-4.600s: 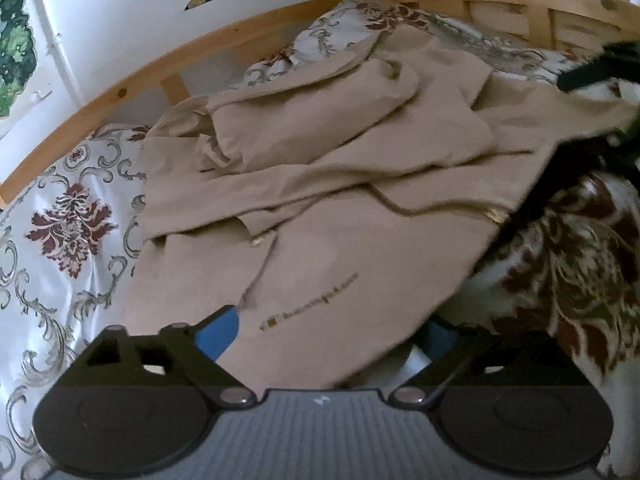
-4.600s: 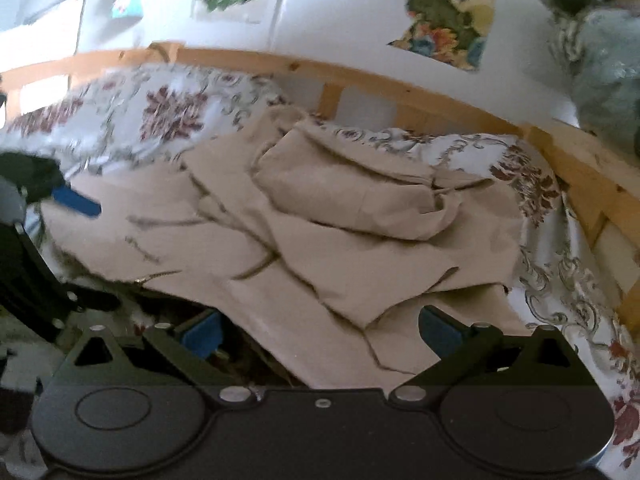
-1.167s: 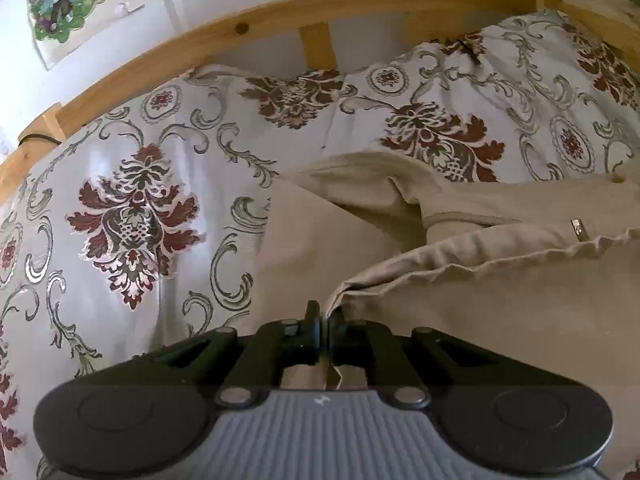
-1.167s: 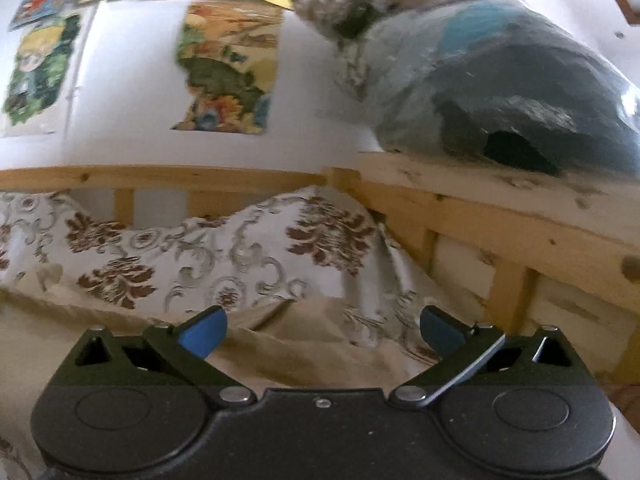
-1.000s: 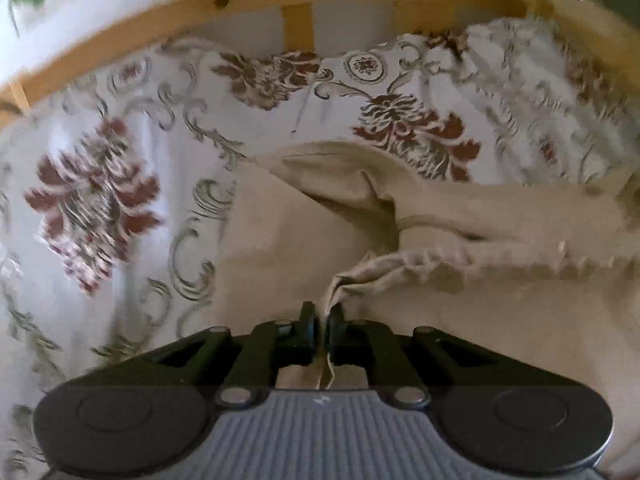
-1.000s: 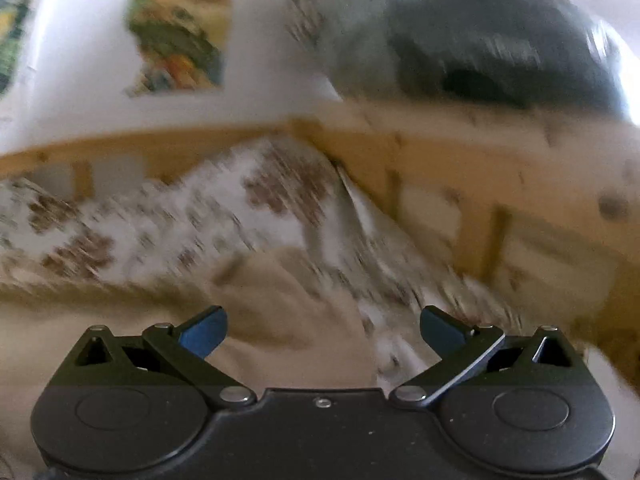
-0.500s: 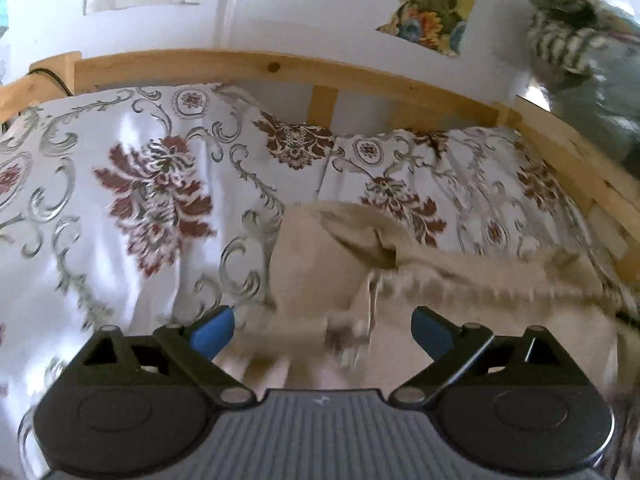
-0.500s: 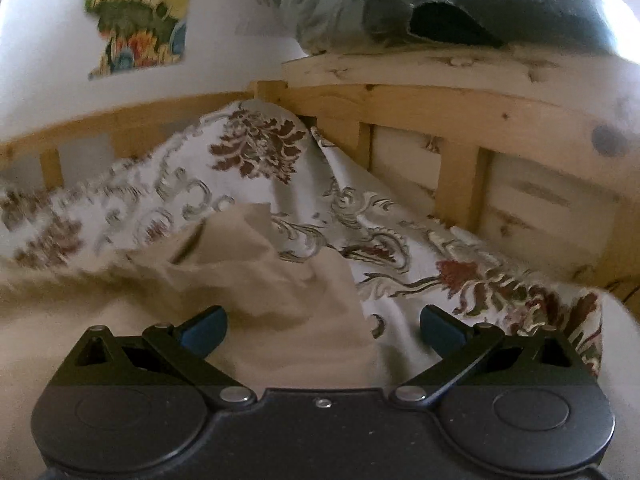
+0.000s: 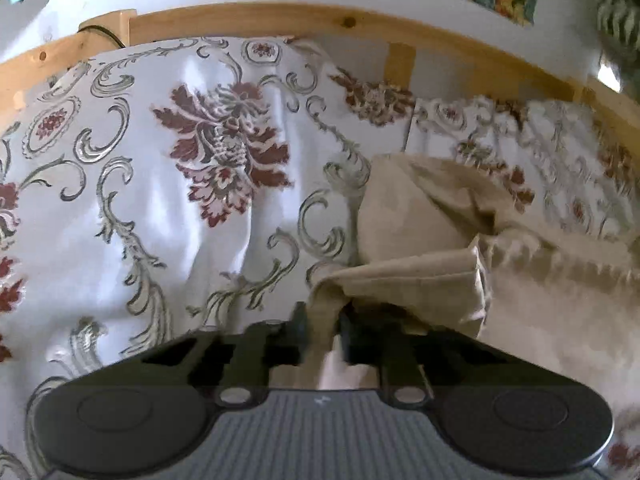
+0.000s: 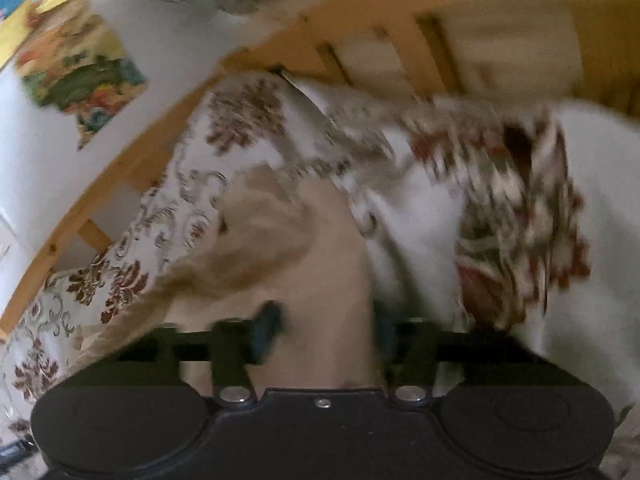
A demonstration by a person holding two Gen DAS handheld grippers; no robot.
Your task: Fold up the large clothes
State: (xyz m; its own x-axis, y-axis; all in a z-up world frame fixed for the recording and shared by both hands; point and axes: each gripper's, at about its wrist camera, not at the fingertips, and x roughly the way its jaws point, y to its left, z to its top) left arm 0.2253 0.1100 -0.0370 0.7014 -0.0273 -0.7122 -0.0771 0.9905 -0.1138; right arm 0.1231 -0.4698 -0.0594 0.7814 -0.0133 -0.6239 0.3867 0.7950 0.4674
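Covering the floral bedsheet [image 9: 168, 208] at lower right of frame, the beige garment [image 9: 420, 240] is pinched by the clenched left gripper [image 9: 323, 326]; right gripper [image 10: 326, 330] straddles cloth, closure unclear. Keep both edges taut and level.

**Both grippers closed again on the garment**

Half a second ago I had my left gripper [image 9: 323, 322] wide open over the beige garment [image 9: 420, 276]; now its jaws pinch a bunched corner of the cloth just in front of the camera. My right gripper [image 10: 326, 328] was also wide open then; now its blue pads [image 10: 266, 330] have come much closer, with the cloth between them, though blur hides whether they already grip it. The right view has rolled, so the wooden bed frame [image 10: 132, 168] now runs diagonally.
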